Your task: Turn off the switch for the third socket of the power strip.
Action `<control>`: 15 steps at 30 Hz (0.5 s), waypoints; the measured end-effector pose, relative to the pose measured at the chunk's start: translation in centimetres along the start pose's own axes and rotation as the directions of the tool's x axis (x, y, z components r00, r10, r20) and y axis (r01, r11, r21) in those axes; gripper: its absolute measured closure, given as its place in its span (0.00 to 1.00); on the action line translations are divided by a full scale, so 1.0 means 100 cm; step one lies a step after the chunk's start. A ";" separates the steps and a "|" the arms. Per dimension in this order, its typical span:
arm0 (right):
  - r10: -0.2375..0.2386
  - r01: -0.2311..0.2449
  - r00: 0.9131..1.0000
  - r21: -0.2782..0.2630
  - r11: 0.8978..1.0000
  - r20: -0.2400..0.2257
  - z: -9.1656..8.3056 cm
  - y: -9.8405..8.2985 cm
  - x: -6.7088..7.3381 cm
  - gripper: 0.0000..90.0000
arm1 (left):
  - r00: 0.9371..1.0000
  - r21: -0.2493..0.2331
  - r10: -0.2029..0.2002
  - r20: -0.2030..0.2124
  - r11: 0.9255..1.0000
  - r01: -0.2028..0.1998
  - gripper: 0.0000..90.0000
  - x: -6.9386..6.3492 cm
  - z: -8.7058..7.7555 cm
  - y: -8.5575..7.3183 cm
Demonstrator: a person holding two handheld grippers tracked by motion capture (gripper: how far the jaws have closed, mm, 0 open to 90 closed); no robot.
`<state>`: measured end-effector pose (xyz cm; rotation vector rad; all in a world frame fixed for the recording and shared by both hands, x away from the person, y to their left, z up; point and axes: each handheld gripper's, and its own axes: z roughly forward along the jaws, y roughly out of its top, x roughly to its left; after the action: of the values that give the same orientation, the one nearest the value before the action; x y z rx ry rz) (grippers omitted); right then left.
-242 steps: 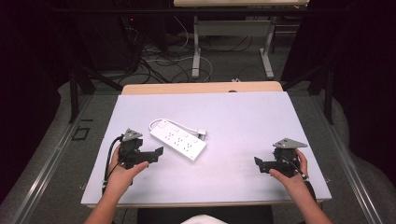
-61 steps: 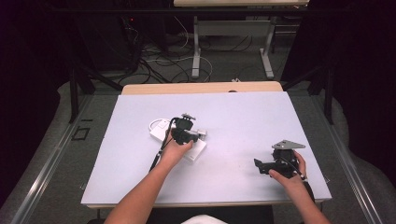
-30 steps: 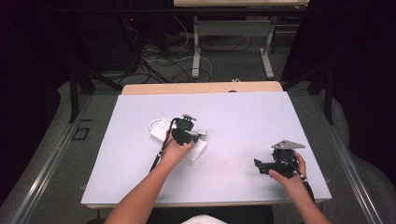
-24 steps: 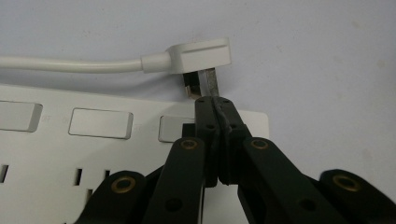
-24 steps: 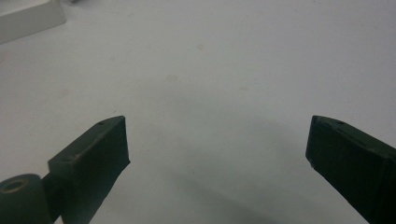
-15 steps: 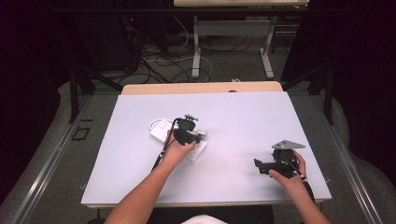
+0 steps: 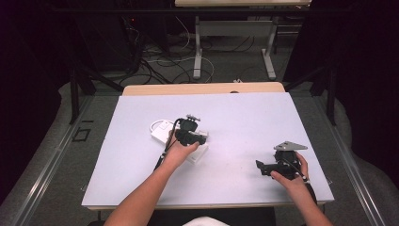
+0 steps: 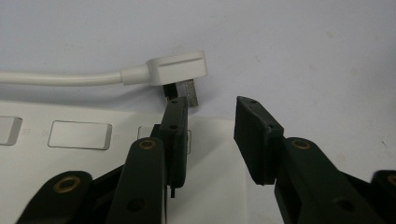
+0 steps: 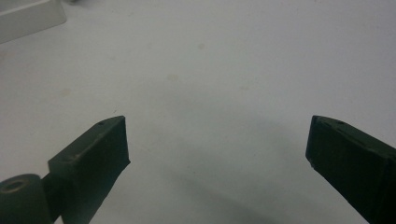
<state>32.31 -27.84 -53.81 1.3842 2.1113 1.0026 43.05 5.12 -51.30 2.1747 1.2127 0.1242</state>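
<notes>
Desk (image 7: 244, 117): white top, wood edge at far side.
Power strip (image 7: 161, 128): white, lay left of centre on desk, partly under left claw.
Plug (image 8: 180, 70): white, w/ cord, lay on desk just beyond strip's end, prongs toward the strip.
Left claw (image 8: 210, 135): above strip's end, jaws partly apart, holding nothing; plug near its tips.
Right claw (image 9: 217, 140): over bare desk at right, jaws wide, empty.

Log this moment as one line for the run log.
left gripper: open, over power strip, near plug | right gripper: open, over bare table | plug: lying loose, not held
</notes>
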 end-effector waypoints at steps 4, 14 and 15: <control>-0.004 0.004 1.000 -0.001 1.000 -0.001 0.000 0.000 0.000 0.06 | 1.000 -0.007 0.006 -0.004 1.000 -0.006 0.63 0.000 -0.001 0.000; -0.006 0.006 1.000 -0.002 1.000 0.000 0.000 0.000 -0.001 0.06 | 0.999 -0.052 0.037 -0.018 0.998 -0.038 0.46 -0.001 -0.005 0.000; -0.006 0.006 1.000 -0.002 1.000 0.000 0.000 0.000 -0.001 0.06 | 0.999 -0.057 0.050 -0.020 0.997 -0.051 0.46 0.000 -0.005 0.000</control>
<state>32.29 -27.92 -53.80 1.3759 2.1133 1.0018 42.83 5.33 -50.89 2.1590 1.1510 0.1989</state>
